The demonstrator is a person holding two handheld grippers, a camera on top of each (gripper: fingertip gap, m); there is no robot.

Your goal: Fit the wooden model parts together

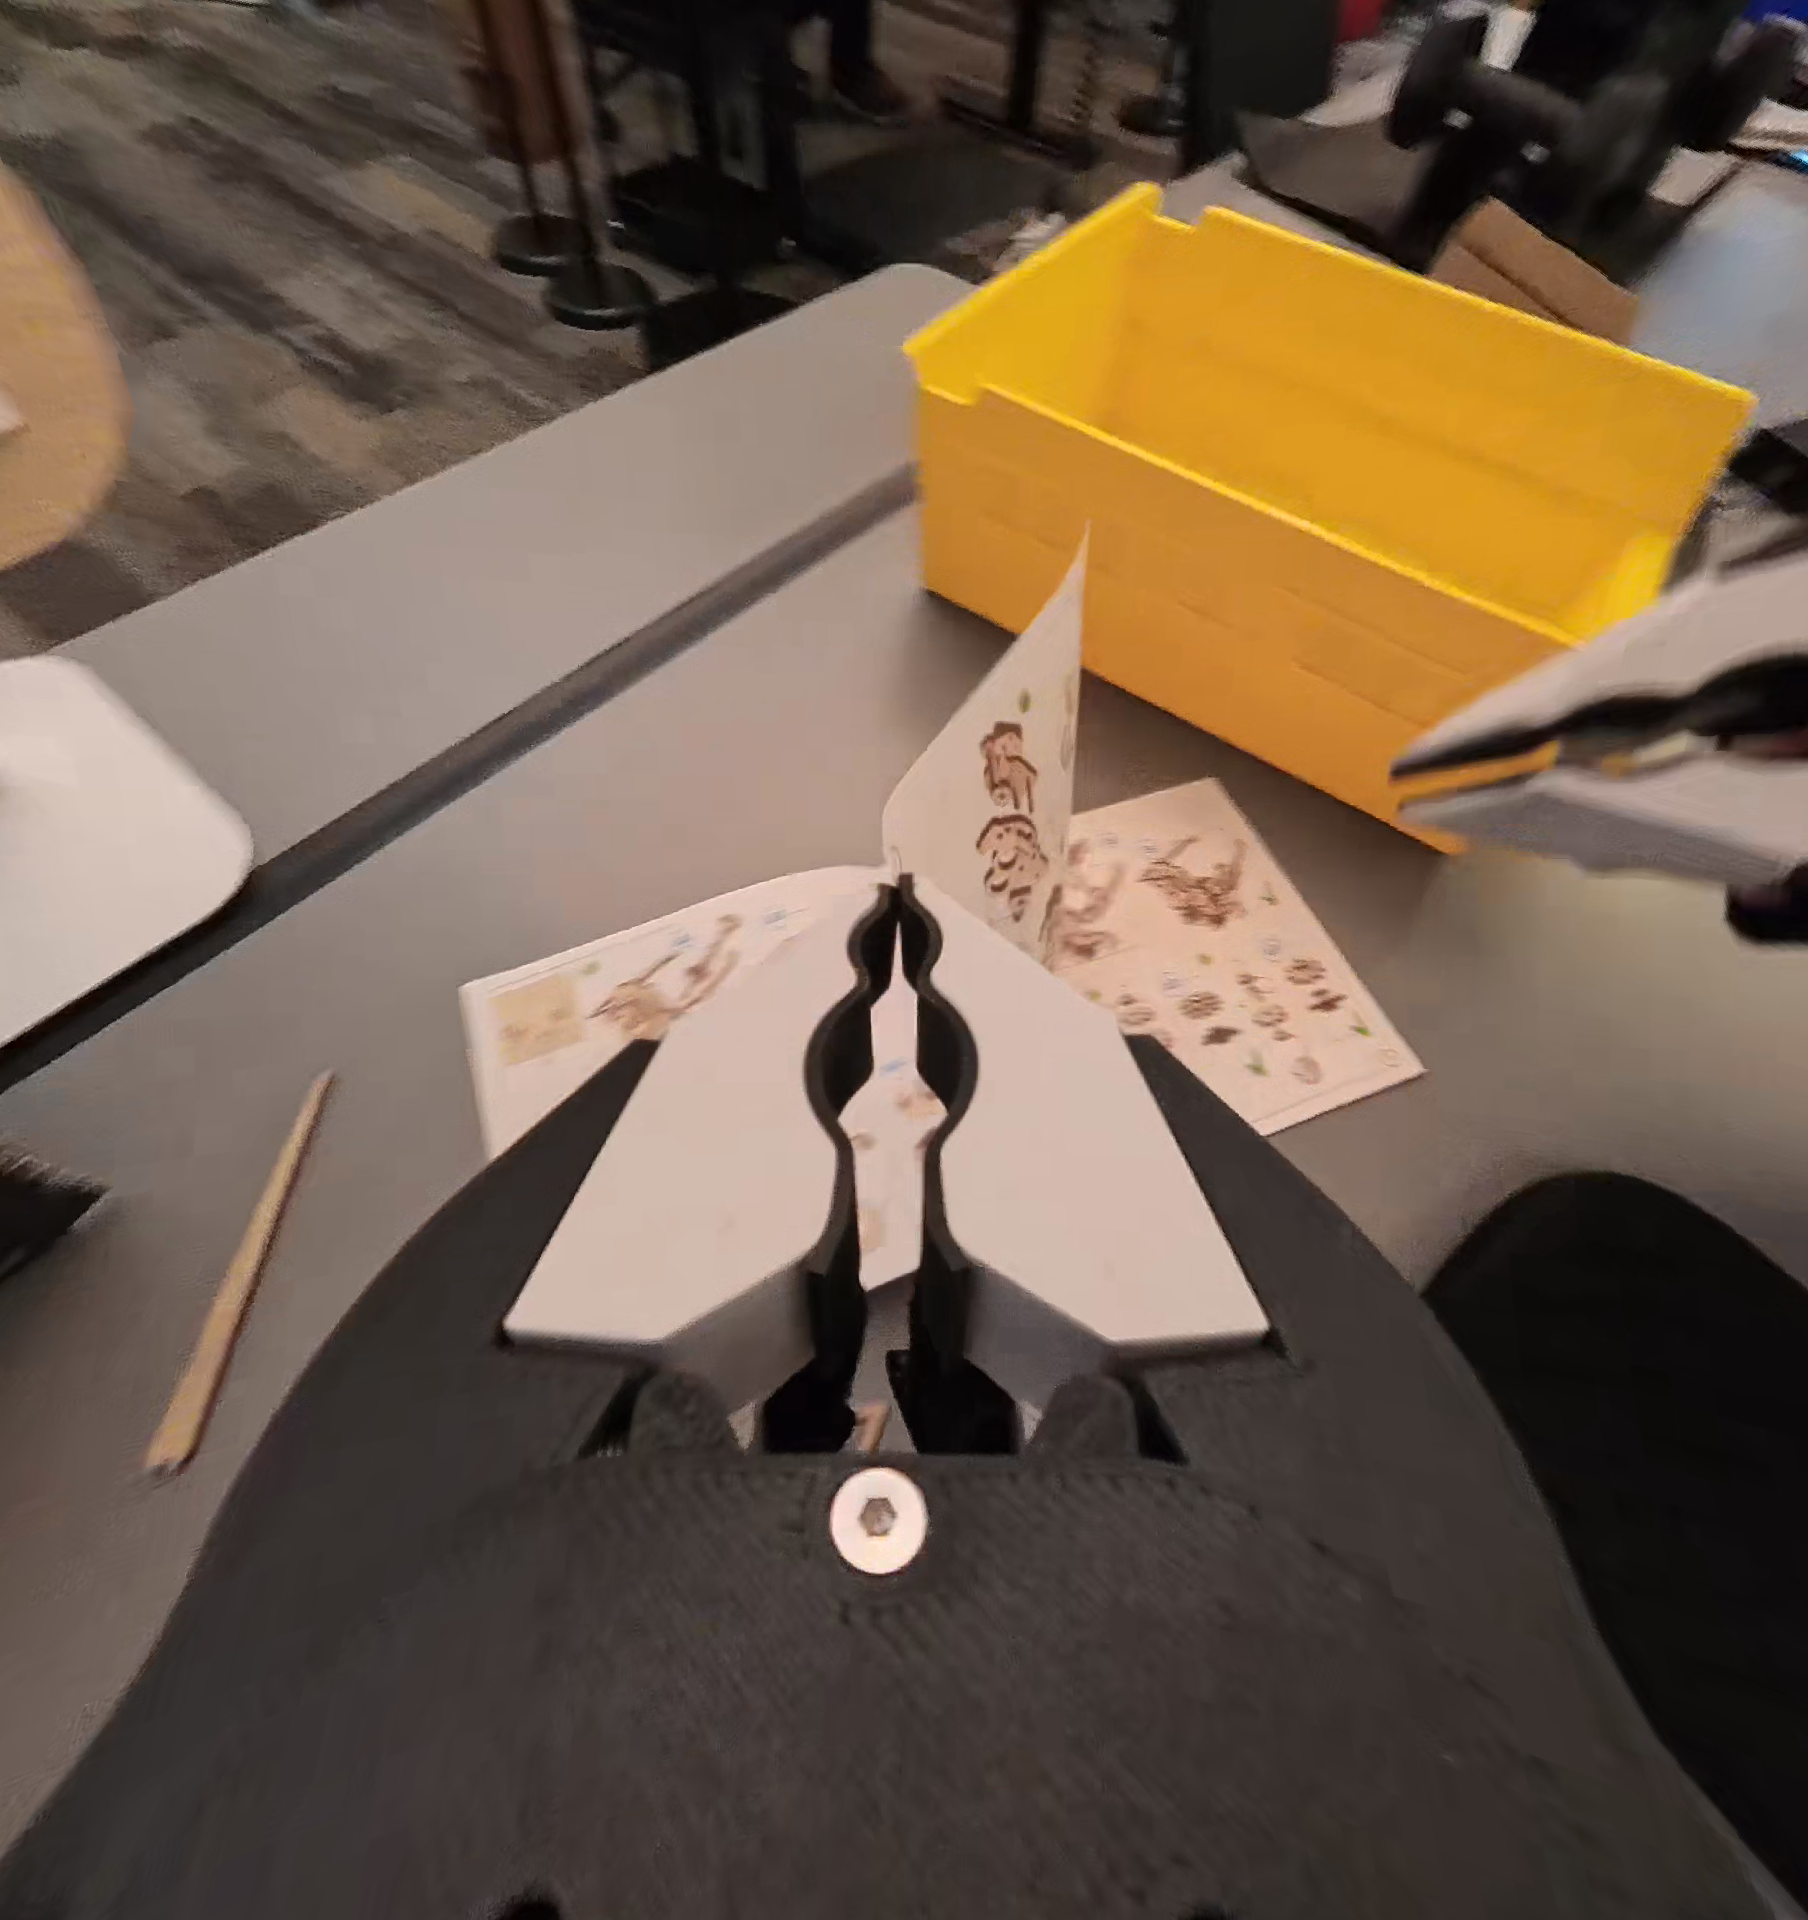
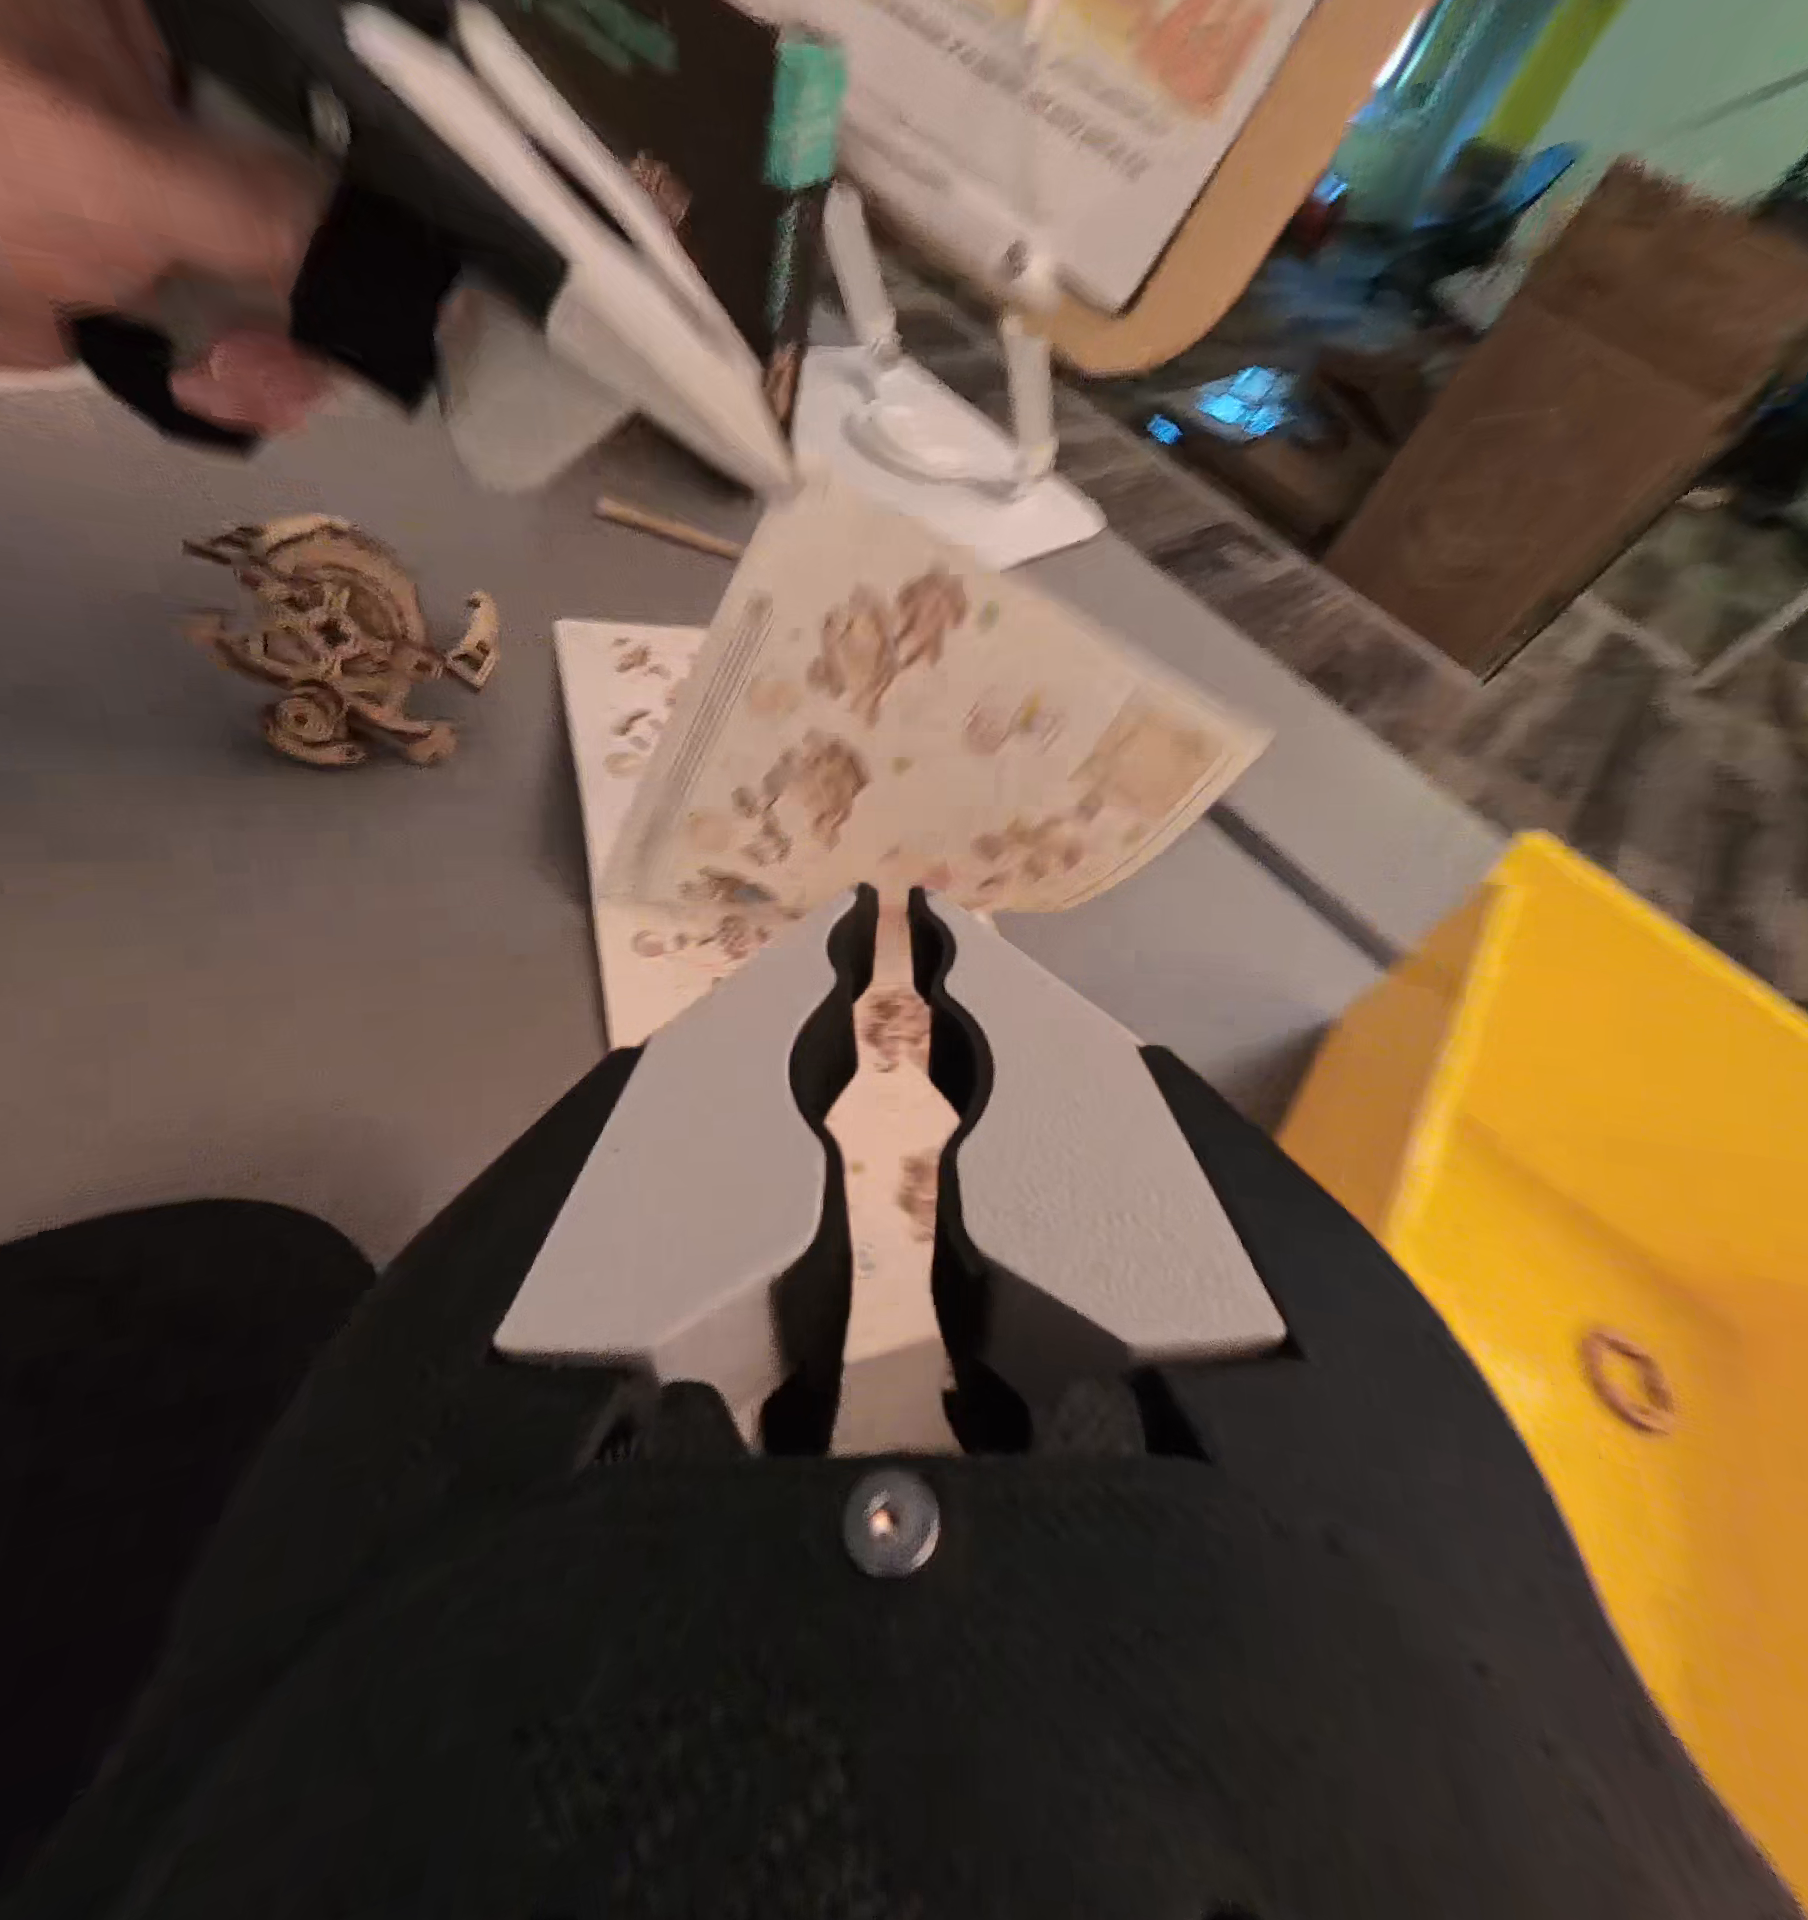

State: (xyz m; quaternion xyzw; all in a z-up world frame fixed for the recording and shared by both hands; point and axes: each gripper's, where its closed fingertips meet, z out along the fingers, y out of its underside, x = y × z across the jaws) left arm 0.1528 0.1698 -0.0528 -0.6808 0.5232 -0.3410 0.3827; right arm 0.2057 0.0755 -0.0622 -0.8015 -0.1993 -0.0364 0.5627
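Observation:
A part-built wooden model (image 2: 328, 644) stands on the grey table (image 2: 204, 987), left of an open instruction booklet (image 2: 609, 686). My left gripper (image 1: 898, 891) is shut on the edge of one booklet page (image 1: 1025, 748) and holds it raised; in the right wrist view it (image 2: 775, 468) pinches that page (image 2: 910, 727) at its top corner. My right gripper (image 2: 884, 904) hovers over the booklet, its jaws a narrow gap apart and empty; it also shows in the left wrist view (image 1: 1419, 779). A small wooden ring (image 2: 1627, 1392) lies in the yellow bin (image 2: 1502, 1039).
The yellow bin (image 1: 1139, 488) stands behind the booklet (image 1: 1243, 997). A thin wooden stick (image 1: 235, 1278) lies to the left on the table (image 1: 464, 623). A white stand base (image 1: 69, 831) sits at the far left. A black rounded shape (image 1: 1658, 1455) is at the near edge.

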